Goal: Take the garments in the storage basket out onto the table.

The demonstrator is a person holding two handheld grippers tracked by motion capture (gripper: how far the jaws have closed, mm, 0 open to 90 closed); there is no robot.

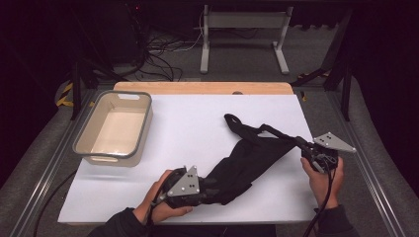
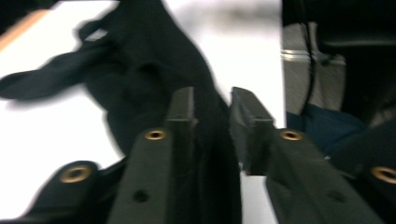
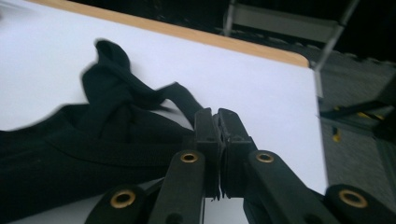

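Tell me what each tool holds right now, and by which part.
Right tool is shut on a strap of the black garment. Left tool straddles the garment's other end with jaws apart, no grip.

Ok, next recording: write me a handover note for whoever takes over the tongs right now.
Right tongs: shut on a strap of the black garment, near the table's right edge.
Left tongs: jaws apart, garment fabric between them; the pads do not look to be pressing.
Garment: lies stretched across the white tabletop between the two hands, its other strap loop pointing toward the far edge.
Bin: at the table's left, nothing in it.
Done: garment drawn out between the tongs.
Left: probably regrip at the left, then fold it or put it in the bin.
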